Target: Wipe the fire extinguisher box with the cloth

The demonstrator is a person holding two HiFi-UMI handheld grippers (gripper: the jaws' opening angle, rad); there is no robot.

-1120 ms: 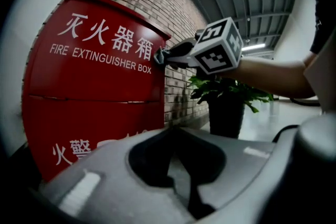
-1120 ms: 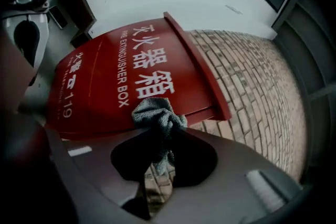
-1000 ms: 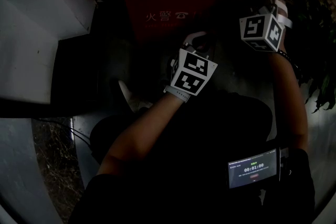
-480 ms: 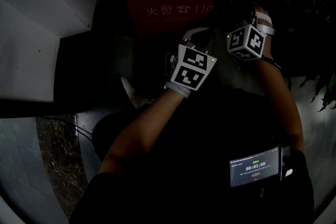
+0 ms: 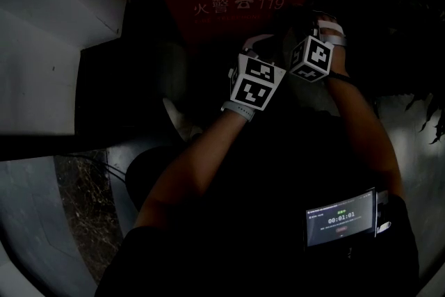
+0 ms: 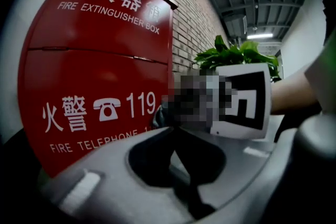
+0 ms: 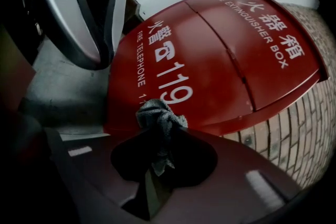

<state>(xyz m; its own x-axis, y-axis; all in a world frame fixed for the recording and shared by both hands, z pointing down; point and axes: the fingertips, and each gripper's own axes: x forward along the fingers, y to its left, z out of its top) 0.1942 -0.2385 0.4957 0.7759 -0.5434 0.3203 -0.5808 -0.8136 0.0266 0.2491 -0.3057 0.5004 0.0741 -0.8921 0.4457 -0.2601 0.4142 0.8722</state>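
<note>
Your right gripper (image 7: 157, 136) is clamped on the small grey woven cloth (image 7: 160, 118). The cloth bunches out beyond the jaw tips, and a tail hangs back between them. It stands just before the lower front of the red painted metal fire extinguisher box (image 7: 220, 55), beside the white "119" lettering; contact cannot be confirmed.

The cloth looks soft, light and limp, so it should fold under pressure. Keep your hold near its middle, so that a good wad stays forward of the jaws.

The box appears rigid, smooth and slightly glossy, with a seam across its front. Expect little drag on it.

Your left gripper (image 6: 176, 132) has its jaws together on nothing.
</note>
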